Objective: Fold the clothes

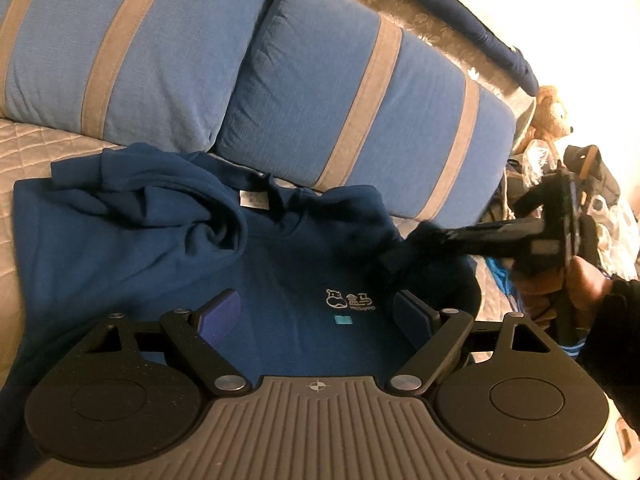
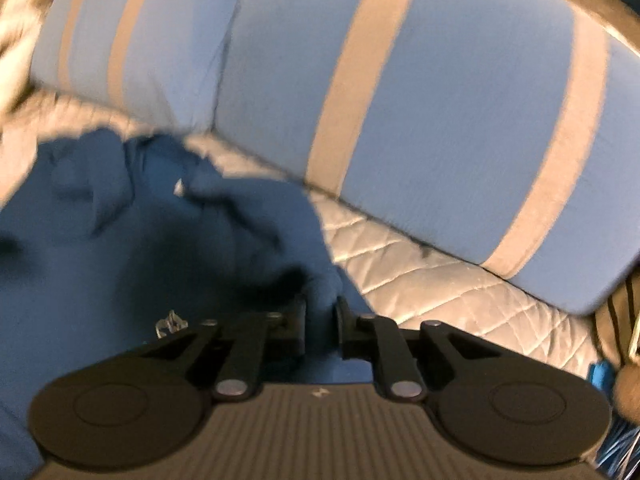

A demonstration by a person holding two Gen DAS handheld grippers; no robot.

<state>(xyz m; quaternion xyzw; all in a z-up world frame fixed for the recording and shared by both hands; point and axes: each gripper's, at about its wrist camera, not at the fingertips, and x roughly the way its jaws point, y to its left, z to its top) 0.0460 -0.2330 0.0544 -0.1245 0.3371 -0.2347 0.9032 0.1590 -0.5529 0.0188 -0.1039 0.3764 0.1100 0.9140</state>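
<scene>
A dark blue shirt with a white logo and a white neck label lies front up on the bed, its left sleeve bunched over the chest. My left gripper hovers open over the shirt's front, nothing between its fingers. My right gripper, held by a hand, comes in from the right at the shirt's right shoulder. In the blurred right wrist view the right gripper is shut on a fold of the shirt, at its right edge.
Two blue pillows with grey stripes lie just behind the shirt. A quilted beige cover shows to both sides. A teddy bear and loose clutter sit far right; another dark garment lies beyond the pillows.
</scene>
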